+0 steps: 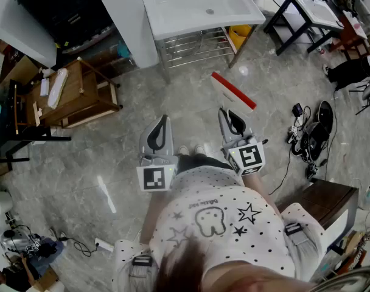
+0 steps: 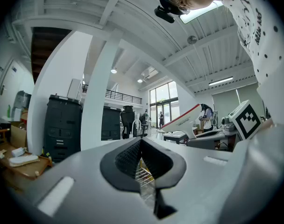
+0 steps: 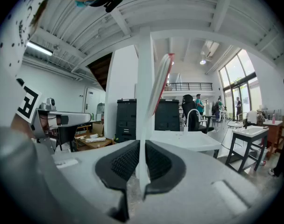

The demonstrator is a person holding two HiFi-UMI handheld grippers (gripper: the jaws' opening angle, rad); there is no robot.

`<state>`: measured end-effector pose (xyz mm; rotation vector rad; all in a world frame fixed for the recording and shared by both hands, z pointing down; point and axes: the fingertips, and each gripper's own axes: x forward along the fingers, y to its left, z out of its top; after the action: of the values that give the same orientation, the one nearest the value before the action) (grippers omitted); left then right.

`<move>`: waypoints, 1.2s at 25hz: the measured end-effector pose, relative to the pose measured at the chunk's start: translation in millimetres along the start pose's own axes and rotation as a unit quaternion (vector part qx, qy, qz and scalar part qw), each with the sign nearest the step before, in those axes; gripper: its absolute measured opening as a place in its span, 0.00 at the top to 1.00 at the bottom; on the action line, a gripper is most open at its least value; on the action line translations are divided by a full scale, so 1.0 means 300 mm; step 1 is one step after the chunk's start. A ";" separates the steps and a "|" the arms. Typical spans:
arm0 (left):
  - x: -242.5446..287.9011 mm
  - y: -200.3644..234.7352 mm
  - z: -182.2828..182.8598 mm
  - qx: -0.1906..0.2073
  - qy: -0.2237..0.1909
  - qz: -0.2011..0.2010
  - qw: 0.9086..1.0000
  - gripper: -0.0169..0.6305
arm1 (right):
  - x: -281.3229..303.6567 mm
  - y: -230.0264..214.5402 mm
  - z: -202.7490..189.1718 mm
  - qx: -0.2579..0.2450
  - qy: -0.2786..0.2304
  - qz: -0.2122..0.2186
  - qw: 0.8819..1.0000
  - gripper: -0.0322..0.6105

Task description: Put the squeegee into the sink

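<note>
My right gripper [image 1: 233, 118] is shut on the squeegee [image 1: 232, 93], a white blade with a red edge that sticks out ahead of the jaws. In the right gripper view the squeegee [image 3: 153, 94] stands on edge between the pads of my right gripper [image 3: 141, 160]. The white sink [image 1: 200, 6] stands on a metal rack at the far end of the floor, some way ahead of both grippers. It shows as a white basin [image 3: 191, 140] with a tap just beyond the right jaws. My left gripper [image 1: 160, 128] is shut and holds nothing; its pads [image 2: 132, 155] meet.
A white pillar [image 1: 124, 17] rises left of the sink. A wooden table [image 1: 75, 96] with cloths stands at the left. A black-legged stand [image 1: 307, 14] is at the right, with cables [image 1: 307, 139] on the floor. A dark wooden cabinet [image 1: 322, 202] sits by my right side.
</note>
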<state>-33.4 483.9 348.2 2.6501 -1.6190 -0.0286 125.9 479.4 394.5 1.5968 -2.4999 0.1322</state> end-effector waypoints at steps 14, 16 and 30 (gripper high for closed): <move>0.046 -0.005 0.032 -0.006 -0.019 0.020 1.000 0.98 | 0.016 -0.053 0.028 0.002 -0.027 0.015 1.000 0.91; 0.051 -0.007 0.031 -0.004 -0.021 0.024 0.999 0.98 | 0.013 -0.064 0.031 0.004 -0.032 0.016 0.999 0.91; 0.100 -0.011 0.036 0.002 -0.031 0.054 0.998 0.98 | -0.032 -0.193 -0.017 0.018 -0.035 0.033 0.999 0.91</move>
<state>-17.2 458.3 337.4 2.5838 -1.7811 -0.1053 182.7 464.3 396.8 1.5575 -2.6184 0.1324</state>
